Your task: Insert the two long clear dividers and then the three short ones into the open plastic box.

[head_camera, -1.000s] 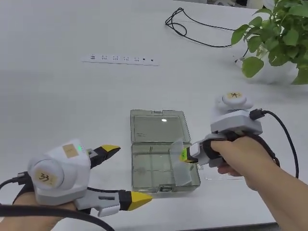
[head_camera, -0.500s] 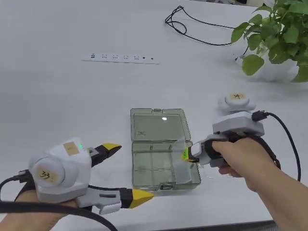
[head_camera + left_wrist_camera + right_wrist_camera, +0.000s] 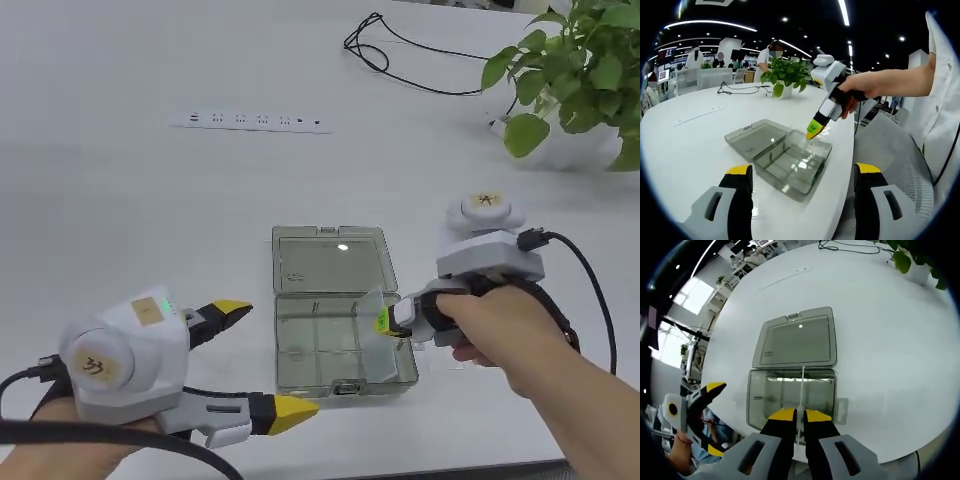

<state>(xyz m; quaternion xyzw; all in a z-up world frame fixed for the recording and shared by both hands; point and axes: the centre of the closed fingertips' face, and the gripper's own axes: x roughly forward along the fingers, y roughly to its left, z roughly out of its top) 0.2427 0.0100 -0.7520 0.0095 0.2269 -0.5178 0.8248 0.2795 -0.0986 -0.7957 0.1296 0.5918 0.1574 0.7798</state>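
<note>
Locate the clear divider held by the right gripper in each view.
Head view: divider right of centre, at the right gripper.
Left gripper view: divider centre, under the right gripper.
Right gripper view: divider, a thin edge-on line above the jaws.
Shared landmark: the box lid.

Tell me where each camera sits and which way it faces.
Head view: on the headset, looking forward and down at the box; left hand-held gripper, right hand-held gripper and right hand show.
Left gripper view: low beside the box, looking across it at the right hand-held gripper; own jaws open.
Right gripper view: above the box, looking down into it; own jaws shut on the divider.
Shared: each gripper view catches the other hand-held gripper.
</note>
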